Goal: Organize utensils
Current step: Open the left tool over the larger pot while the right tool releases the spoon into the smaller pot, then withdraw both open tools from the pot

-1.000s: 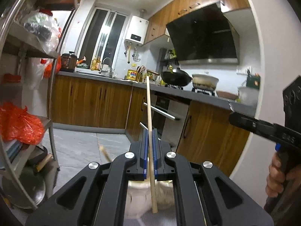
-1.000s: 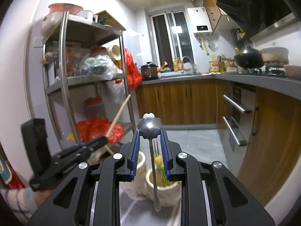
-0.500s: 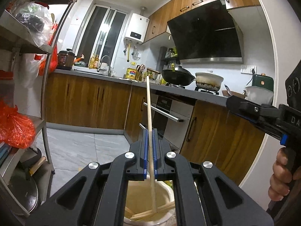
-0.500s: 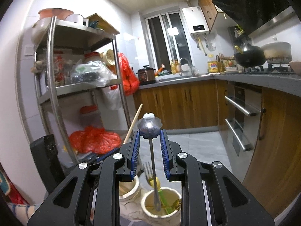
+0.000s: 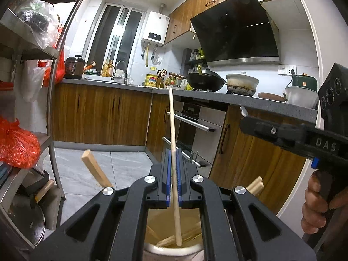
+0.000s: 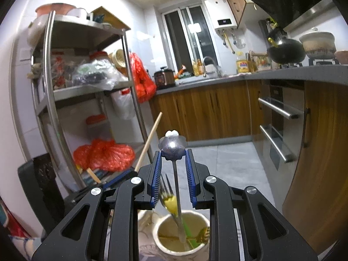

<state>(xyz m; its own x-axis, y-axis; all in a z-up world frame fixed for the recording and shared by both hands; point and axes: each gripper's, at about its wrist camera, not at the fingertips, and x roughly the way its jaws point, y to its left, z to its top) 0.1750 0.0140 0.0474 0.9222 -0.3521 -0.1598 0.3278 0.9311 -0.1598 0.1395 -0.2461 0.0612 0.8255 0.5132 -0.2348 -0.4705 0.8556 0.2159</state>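
Observation:
My left gripper (image 5: 173,158) is shut on a wooden chopstick (image 5: 174,143). The chopstick stands nearly upright, its lower end inside a cream ceramic holder (image 5: 171,249) that holds other wooden utensils. My right gripper (image 6: 173,158) is shut on a metal spoon (image 6: 173,146) by its flower-shaped bowl; the handle hangs down into a second cream holder (image 6: 165,245) with a fork (image 6: 165,187) and a green-handled utensil. The left gripper and its chopstick (image 6: 149,141) show at the left of the right wrist view. The right gripper's body (image 5: 289,134) shows at the right of the left wrist view.
A steel shelf rack (image 6: 52,91) with red bags (image 5: 17,145) stands on the left. Wooden cabinets and an oven (image 5: 195,128) line the right under a grey counter (image 5: 271,106) with a wok and pot. Grey tiled floor (image 5: 87,167) lies beyond.
Both grippers have sunk toward the holders. The chopstick's lower end now sits inside the left holder and the spoon's handle reaches into the right holder.

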